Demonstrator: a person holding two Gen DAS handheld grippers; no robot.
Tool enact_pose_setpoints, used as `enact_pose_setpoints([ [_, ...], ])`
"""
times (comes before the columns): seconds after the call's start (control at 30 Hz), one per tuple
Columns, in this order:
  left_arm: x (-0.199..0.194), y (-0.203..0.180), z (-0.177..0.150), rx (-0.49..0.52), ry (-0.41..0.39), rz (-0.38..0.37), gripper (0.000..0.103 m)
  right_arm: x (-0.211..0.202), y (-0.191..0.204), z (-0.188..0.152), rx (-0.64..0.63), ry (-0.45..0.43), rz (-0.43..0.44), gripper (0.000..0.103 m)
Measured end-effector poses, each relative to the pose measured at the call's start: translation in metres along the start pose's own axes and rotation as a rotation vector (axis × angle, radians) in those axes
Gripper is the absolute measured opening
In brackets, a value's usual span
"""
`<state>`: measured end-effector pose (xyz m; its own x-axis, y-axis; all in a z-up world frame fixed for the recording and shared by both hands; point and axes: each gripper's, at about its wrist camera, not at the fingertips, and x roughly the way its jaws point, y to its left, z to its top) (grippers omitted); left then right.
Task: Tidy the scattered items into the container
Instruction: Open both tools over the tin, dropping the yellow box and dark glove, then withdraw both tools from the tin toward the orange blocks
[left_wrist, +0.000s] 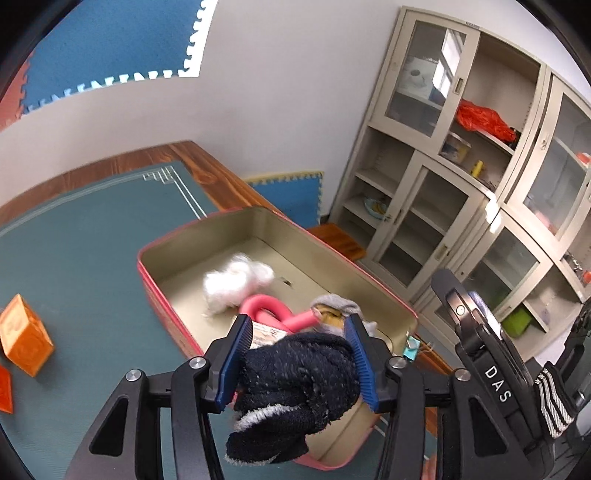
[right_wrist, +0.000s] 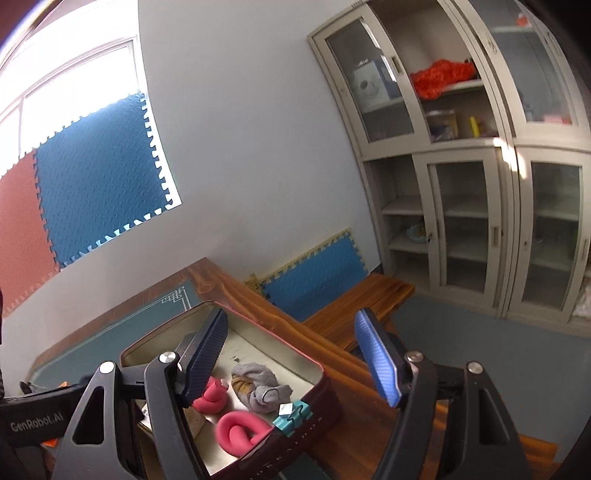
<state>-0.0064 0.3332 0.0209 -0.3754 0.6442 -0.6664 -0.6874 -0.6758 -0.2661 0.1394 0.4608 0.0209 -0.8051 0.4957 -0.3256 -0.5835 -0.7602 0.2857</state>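
Black white-trimmed sock (left_wrist: 295, 384), red tin (left_wrist: 162, 295), pink tube (right_wrist: 236, 430), perhaps beige-grey rag (right_wrist: 258, 384).

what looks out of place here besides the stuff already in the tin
A teal binder clip is clamped on the tin's rim rather than lying inside. An orange box sits out on the green mat, not yet tidied.

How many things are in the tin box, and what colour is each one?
In the tin box:
White fluffy wad: 1
Pink foam tube: 1
Grey sock bundle: 1
Printed card: 1
Total: 4
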Motion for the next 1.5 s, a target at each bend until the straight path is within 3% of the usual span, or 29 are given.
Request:
enact_pose_setpoints([
  [0.07,-0.002,0.001,0.0,-0.016,-0.007,0.003,0.085,0.0,0.001,0.001,-0.005,-0.006,-0.006,0.075],
  [0.1,-0.004,0.002,0.0,-0.024,-0.017,0.003,0.086,0.001,0.001,0.001,-0.006,-0.005,-0.006,0.075],
  [0.43,-0.021,0.022,-0.002,-0.08,-0.044,0.041,0.086,0.005,0.002,-0.002,-0.029,0.003,0.002,0.075],
  [0.97,-0.063,0.081,-0.03,-0.132,-0.097,0.256,0.086,0.003,0.017,-0.011,-0.112,-0.026,0.024,0.075],
  [1.17,-0.086,0.112,-0.042,-0.188,-0.119,0.293,0.086,0.001,0.026,-0.015,-0.161,-0.042,0.044,0.075],
  [1.37,-0.11,0.143,-0.056,-0.229,-0.141,0.361,0.086,0.001,0.053,-0.02,-0.259,-0.019,0.119,0.075],
  [1.5,-0.129,0.175,-0.069,-0.284,-0.154,0.412,0.086,-0.012,0.081,-0.017,-0.291,0.018,0.241,0.081],
])
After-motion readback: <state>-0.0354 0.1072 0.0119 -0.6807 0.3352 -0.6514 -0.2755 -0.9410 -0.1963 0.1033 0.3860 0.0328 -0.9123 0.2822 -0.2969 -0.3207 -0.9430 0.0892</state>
